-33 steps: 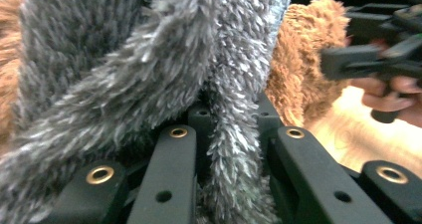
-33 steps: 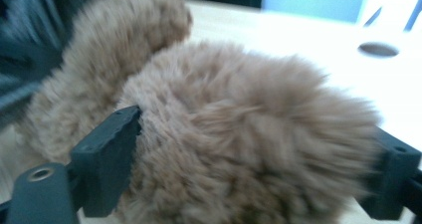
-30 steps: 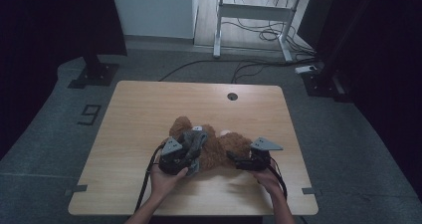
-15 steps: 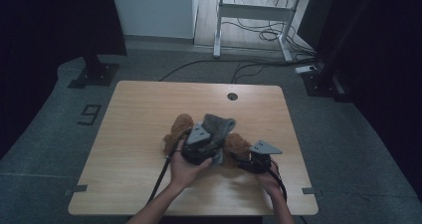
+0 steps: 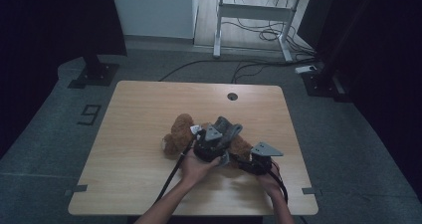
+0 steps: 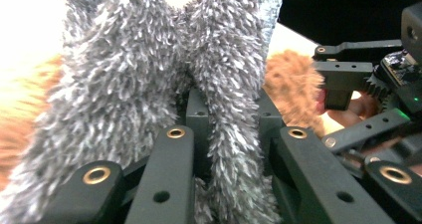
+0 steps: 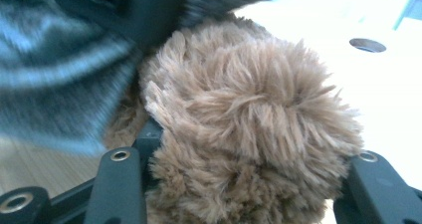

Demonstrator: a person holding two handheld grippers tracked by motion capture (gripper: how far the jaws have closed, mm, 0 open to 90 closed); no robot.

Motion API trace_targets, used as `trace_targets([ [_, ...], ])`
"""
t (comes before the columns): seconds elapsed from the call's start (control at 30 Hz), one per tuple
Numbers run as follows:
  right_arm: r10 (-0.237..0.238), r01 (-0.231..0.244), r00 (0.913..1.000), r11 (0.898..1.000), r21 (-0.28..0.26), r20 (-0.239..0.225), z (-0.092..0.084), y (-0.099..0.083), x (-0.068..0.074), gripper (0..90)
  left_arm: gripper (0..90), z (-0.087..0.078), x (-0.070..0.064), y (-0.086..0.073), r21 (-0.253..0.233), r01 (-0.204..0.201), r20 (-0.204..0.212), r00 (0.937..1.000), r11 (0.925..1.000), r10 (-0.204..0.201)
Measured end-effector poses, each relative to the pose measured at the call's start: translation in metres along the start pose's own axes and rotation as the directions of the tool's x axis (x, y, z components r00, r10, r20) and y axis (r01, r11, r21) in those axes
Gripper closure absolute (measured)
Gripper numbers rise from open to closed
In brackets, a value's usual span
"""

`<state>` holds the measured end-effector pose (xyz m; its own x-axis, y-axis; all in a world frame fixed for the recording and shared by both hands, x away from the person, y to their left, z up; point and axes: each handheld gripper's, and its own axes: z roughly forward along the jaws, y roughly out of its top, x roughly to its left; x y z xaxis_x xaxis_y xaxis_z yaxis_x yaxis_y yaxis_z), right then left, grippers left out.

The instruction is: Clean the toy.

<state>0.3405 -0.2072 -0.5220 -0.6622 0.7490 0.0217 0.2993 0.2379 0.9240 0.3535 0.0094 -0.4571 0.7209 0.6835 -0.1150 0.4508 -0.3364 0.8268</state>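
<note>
A brown teddy bear (image 5: pixel 179 134) lies on the wooden table (image 5: pixel 144 104), its head to the left. My left gripper (image 5: pixel 220 136) hovers over the bear's body, shut on a grey fluffy piece of cloth (image 5: pixel 228 126). In the left gripper view a fold of that cloth (image 6: pixel 149 84) is pinched between the jaws of my left gripper (image 6: pixel 231 115), with the bear (image 6: pixel 291 89) behind it. My right gripper (image 5: pixel 242 161) is at the bear's right end. Its jaws have just been closing, and a brown furry limb (image 7: pixel 249 109) now sits squeezed between them (image 7: pixel 251 152).
A round cable hole (image 5: pixel 232 96) sits near the table's far edge. The table's near edge runs just below both hands. On the floor behind are a desk frame (image 5: pixel 251 15), loose cables (image 5: pixel 259 35) and black stand feet (image 5: pixel 94 74).
My left hand has carried the grey cloth to the right and a little upward, across the bear's body toward the right gripper. The right hand has stayed where it was.
</note>
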Motion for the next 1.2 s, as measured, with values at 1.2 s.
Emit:
trace_targets([
  [1.2,-0.05,0.05,0.9987,0.999,-0.01,-0.002,-0.002,-0.004,0.0,44.4,74.3,-0.072,0.067,0.002,-0.066,0.081,-0.044,0.9955,0.9946,-0.084],
])
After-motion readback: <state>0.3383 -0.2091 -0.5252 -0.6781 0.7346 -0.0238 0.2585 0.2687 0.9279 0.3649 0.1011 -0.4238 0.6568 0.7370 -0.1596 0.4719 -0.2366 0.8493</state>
